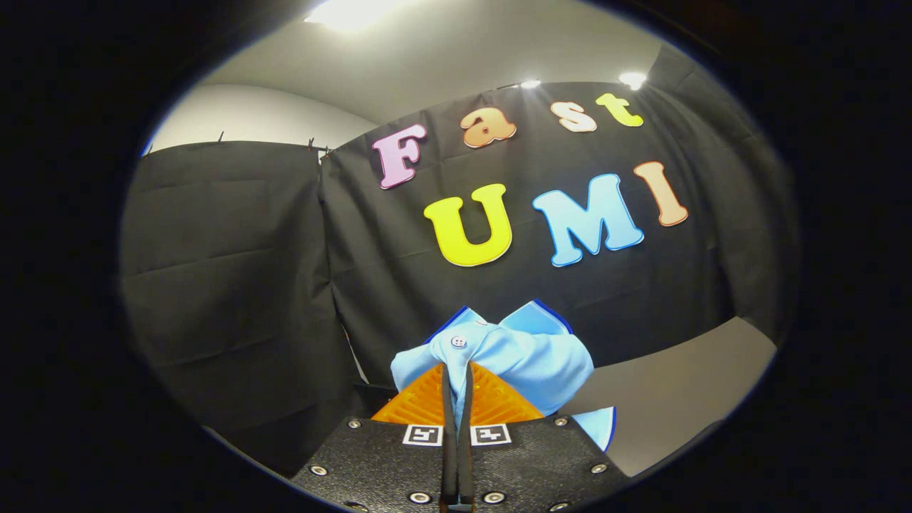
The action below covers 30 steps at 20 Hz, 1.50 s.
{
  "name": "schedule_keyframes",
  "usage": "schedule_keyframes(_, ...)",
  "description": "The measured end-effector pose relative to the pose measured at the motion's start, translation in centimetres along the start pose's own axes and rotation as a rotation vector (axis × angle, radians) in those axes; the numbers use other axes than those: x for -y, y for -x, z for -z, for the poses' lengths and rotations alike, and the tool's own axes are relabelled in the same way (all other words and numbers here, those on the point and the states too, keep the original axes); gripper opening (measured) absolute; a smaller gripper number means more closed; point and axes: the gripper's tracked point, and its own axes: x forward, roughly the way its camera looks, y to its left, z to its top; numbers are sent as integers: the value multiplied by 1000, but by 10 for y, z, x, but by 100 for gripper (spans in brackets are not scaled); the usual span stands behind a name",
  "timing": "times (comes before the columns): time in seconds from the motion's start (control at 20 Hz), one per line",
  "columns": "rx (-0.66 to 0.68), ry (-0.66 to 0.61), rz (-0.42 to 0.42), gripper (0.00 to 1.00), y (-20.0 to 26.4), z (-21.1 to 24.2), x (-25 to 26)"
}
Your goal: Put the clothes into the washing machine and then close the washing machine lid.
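A light blue garment with a dark blue edge and a small white button hangs bunched over the tips of my gripper. Both fingers are pressed together with a fold of the cloth pinched between them, so the gripper is shut on it. The garment is lifted up in the air in front of the black cloth wall, and a corner of it dangles down to the right of the fingers. The rest of the cloth below the fingers is hidden by the gripper body.
A grey tabletop lies low to the right beyond the garment. Black cloth walls stand close ahead and to the left. Ceiling lights shine above.
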Motion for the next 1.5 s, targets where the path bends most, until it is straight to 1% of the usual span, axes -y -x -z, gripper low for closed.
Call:
schedule_keyframes(0.2, -26, 12, -36, 0, -10, 18, -32)
schedule_keyframes(0.45, -61, -5, -62, 0, -21, 43, -63)
schedule_keyframes(0.85, -156, 10, -94, 0, -42, 108, -104)
schedule_keyframes(1.25, -247, 22, -85, 0, -57, 172, -117)
schedule_keyframes(1.5, -290, 36, -58, 0, -65, 208, -115)
